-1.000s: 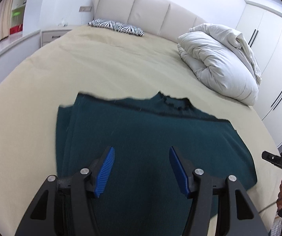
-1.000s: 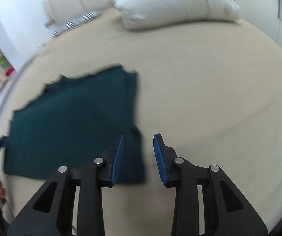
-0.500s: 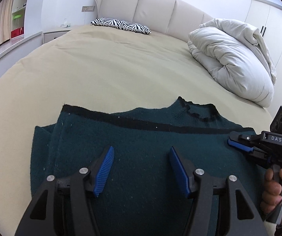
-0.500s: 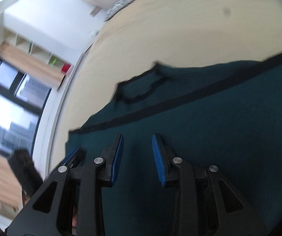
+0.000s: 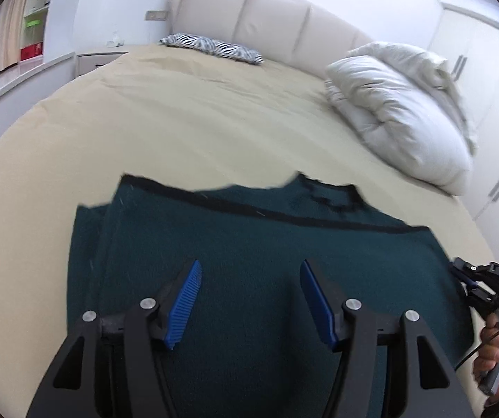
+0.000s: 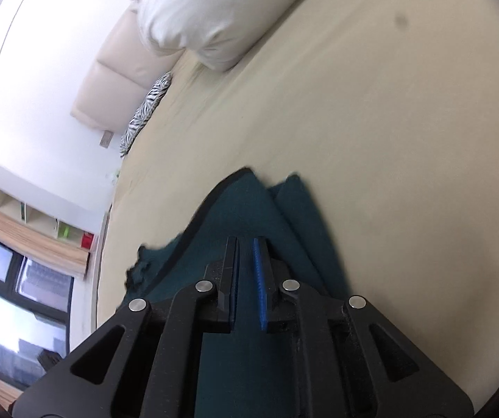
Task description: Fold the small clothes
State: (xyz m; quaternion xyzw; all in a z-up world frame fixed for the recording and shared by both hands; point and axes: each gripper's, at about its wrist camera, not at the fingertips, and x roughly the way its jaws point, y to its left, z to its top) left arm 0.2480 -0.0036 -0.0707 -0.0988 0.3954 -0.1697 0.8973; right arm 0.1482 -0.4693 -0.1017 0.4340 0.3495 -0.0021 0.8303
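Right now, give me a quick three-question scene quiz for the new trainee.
1. True or false: the left gripper is open over the sweater.
2. What colour is the sweater's trim? A black, B white, C red.
3. Fill in: the pillow by the headboard has a ___ print.
Key: 1 true; 2 A; 3 zebra.
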